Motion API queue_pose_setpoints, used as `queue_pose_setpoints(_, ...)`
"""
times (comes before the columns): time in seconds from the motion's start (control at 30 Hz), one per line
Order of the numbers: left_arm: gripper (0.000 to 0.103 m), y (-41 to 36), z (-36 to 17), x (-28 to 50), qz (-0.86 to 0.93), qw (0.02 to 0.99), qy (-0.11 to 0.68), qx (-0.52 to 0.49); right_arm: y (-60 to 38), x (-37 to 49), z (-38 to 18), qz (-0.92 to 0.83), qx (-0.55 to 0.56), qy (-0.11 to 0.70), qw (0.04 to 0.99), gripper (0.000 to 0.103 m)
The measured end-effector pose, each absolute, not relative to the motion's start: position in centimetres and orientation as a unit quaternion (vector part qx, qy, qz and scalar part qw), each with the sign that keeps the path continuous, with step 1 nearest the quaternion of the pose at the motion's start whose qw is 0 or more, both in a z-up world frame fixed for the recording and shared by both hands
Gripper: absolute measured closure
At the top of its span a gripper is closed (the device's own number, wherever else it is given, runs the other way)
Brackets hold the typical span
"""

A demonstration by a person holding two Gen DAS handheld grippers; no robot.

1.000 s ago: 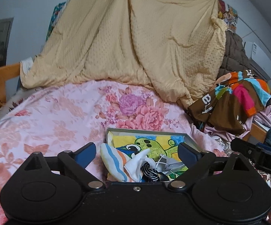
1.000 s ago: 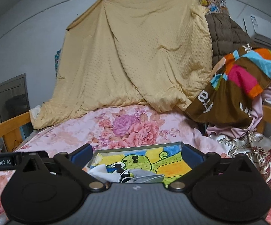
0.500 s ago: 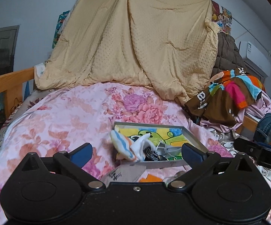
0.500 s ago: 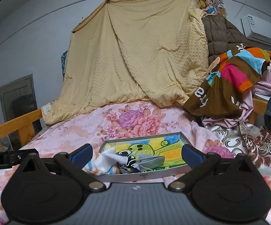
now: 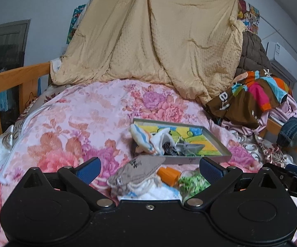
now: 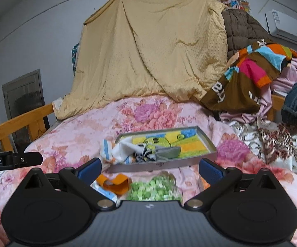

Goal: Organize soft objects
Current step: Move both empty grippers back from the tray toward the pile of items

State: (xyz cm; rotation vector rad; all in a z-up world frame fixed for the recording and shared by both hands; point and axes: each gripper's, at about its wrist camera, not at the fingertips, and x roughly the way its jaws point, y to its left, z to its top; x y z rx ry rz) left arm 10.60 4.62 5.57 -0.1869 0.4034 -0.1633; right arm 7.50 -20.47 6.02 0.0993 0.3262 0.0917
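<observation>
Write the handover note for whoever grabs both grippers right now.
Left gripper: open, empty, hovering over the loose pile near the tray's front edge.
Right gripper: open, empty, beside it.
Tray sits on the floral bedspread. In it: a grey sock, a black-and-white patterned sock, and a white sock with blue and orange stripes draped over its left rim.
Still outside, in front of the tray: a beige sock, an orange piece, a green knit piece, and white-and-blue fabric under them.
Left to do: move those into the tray and tuck in the striped sock.
</observation>
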Motion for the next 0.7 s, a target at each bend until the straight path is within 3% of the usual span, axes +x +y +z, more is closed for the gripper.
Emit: queue_pose_setpoints(0.7, 0.001, 4.8, 3.8, 7.8, -0.022, 0.958, 0.279, -0.063, -19.4, 6.6, 3.4, 0.051, 0.055, 0.268, 0.961, 0.0)
